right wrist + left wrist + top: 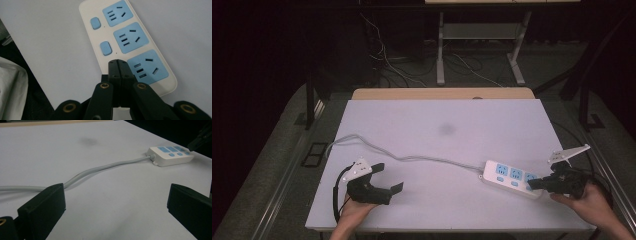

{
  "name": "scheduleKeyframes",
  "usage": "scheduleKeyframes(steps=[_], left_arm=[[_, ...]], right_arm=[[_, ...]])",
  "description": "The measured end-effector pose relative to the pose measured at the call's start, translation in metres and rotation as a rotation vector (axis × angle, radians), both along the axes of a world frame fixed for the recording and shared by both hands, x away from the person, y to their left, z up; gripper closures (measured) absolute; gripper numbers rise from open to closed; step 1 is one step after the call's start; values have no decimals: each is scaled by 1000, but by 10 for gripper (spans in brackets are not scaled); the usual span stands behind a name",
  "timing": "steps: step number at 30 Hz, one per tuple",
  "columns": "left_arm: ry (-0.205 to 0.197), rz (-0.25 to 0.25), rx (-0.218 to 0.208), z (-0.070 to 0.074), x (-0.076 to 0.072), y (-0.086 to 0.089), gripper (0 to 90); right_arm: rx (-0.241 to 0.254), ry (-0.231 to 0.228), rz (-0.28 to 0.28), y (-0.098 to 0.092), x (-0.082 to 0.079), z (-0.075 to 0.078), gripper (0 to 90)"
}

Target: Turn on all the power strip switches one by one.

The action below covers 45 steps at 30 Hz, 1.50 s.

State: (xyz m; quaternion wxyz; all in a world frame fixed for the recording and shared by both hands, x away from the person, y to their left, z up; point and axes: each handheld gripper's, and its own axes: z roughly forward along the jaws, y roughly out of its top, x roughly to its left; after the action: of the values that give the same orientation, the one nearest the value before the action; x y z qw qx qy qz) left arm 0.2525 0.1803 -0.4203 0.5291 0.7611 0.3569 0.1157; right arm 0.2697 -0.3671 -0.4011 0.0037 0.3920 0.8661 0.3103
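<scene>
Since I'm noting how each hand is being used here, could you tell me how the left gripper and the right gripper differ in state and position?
The left gripper has its jaws spread wide with nothing between them; the right gripper has its jaws shut flat together. The left gripper sits over bare table, apart from the grey cord; the right gripper's tips are at the near end of the power strip, where a third switch would sit. Both are black and hand-held.

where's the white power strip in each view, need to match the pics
High view: the power strip lies low right on the table, the shut right claw at its near end.
Left gripper view: upper right, beyond the open left claw.
Right gripper view: centre, running up from the shut claw tips.
Shared landmark: its blue sockets; the grey cord shows in the high and left gripper views.
</scene>
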Motion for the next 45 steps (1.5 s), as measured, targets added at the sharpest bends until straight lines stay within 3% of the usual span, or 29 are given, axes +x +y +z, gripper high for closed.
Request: scheduleKeyframes(steps=[27, 35, 39, 45], left_arm=[[3, -6, 3, -1, 0, -1, 2], [12, -15, -3, -1, 0, 0, 2], [15, -14, -9, -1, 1, 1, 1], [15, -12, -14, -1, 0, 1, 1]], right_arm=[[16, 2, 3, -1, 3, -9, 899], [55, 2, -2, -5, 3, -13, 900], [105, -1, -14, -10, 1, -18, 900], [85, -18, -5, -9, -1, -17, 900]])
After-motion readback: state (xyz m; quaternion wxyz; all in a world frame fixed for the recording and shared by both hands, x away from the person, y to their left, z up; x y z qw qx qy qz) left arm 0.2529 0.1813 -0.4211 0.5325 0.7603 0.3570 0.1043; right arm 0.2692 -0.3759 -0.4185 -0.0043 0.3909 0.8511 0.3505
